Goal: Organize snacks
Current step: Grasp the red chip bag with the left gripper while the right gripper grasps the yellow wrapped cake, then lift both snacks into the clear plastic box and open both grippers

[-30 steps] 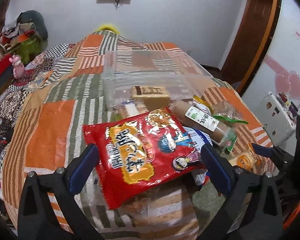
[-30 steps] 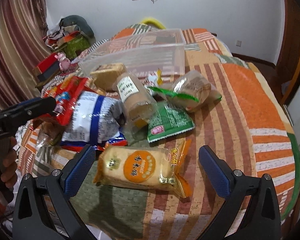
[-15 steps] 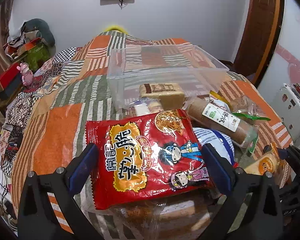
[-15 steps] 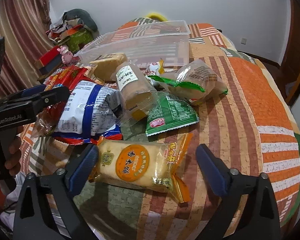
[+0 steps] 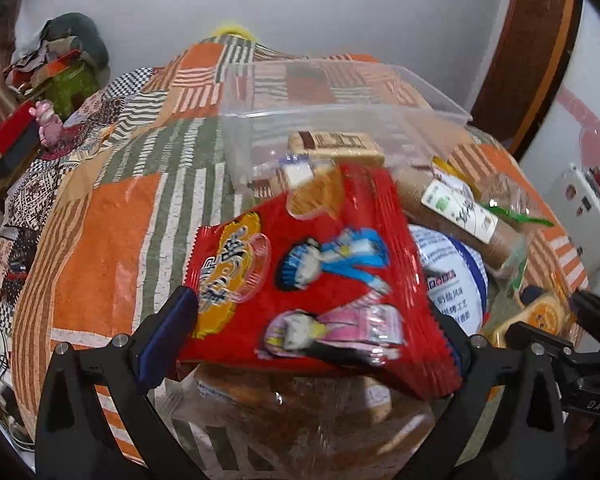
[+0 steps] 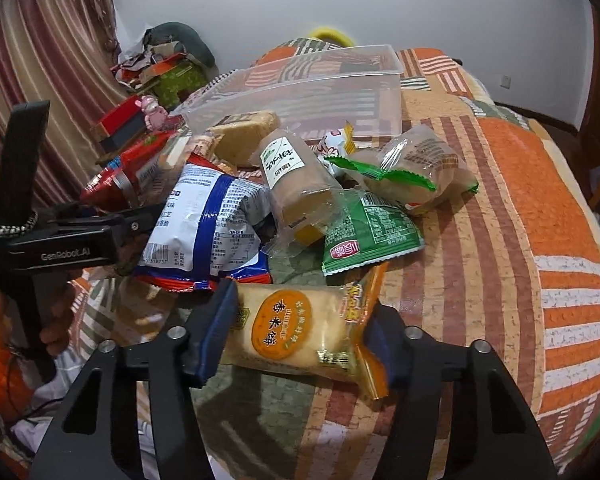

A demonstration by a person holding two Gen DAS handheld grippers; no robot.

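My left gripper point(image 5: 312, 328) is shut on the red snack bag point(image 5: 316, 276), which tilts above the pile. My right gripper point(image 6: 300, 324) is shut on the orange rice cracker pack point(image 6: 296, 328) at the near side of the bed. A clear plastic bin point(image 5: 332, 120) stands behind the pile and also shows in the right wrist view point(image 6: 312, 88). A blue and white bag point(image 6: 212, 216), a brown roll pack point(image 6: 296, 176), a green packet point(image 6: 368, 236) and a clear bun pack point(image 6: 416, 168) lie between.
All lies on a patchwork quilt point(image 6: 500, 208) over a bed. A wrapped cake point(image 5: 336, 146) sits by the bin's front wall. Clutter and a pink toy point(image 5: 46, 122) lie at the left. A wooden door point(image 5: 540, 48) is at the right.
The left gripper has closed on the red bag and tilted it up. The right gripper has moved in and closed on the orange cracker pack.
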